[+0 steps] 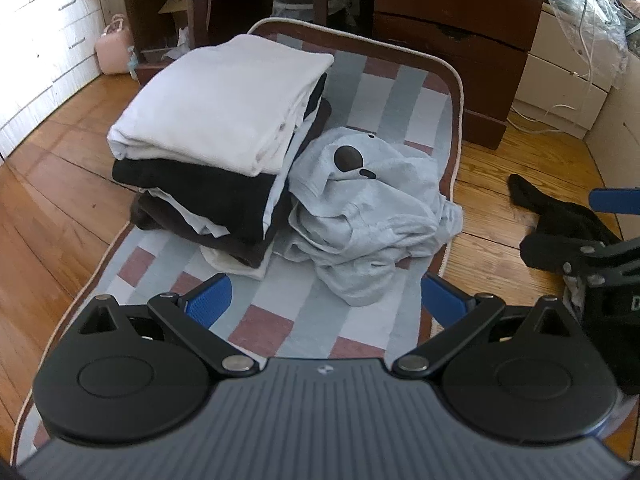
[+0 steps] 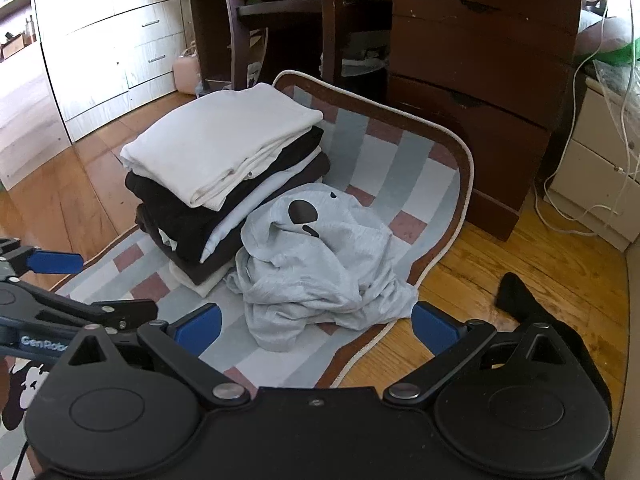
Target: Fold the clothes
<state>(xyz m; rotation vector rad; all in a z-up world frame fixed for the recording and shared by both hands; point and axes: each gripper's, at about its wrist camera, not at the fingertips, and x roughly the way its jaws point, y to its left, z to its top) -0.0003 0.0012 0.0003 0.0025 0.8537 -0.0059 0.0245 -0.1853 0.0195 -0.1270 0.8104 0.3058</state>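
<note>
A floor of warm, glossy wooden planks (image 1: pixel 72 184) carries a flat woven rug (image 1: pixel 400 92) checked in pale grey, white and dusty red, edged with a brown band and cream piping. Behind the rug stands a dark brown wooden chest of drawers (image 2: pixel 472 80), its fronts scuffed.

On the left half of the rug sits a squared stack of folded clothes (image 1: pixel 208 160): a soft cream-white piece on top, black and dark brown layers beneath, thin pale edges showing between them. Just beside it on the right, touching its lower edge, lies a crumpled light grey knitted garment (image 1: pixel 372 220) with a black oval patch and smaller black marks, heaped in loose folds. Off the rug on the bare planks to the right lies a limp black garment (image 1: pixel 560 216), well apart from the stack.

The left hand-held gripper (image 1: pixel 326 300) hovers low over the near end of the rug, pointing at the grey heap, its blue ribbed pads wide apart with nothing between them. The right hand-held gripper (image 2: pixel 316 326) hangs at the rug's right edge, likewise spread wide and empty, its left pad over the rug and its right pad over the floor. Both are level, side by side.
</note>
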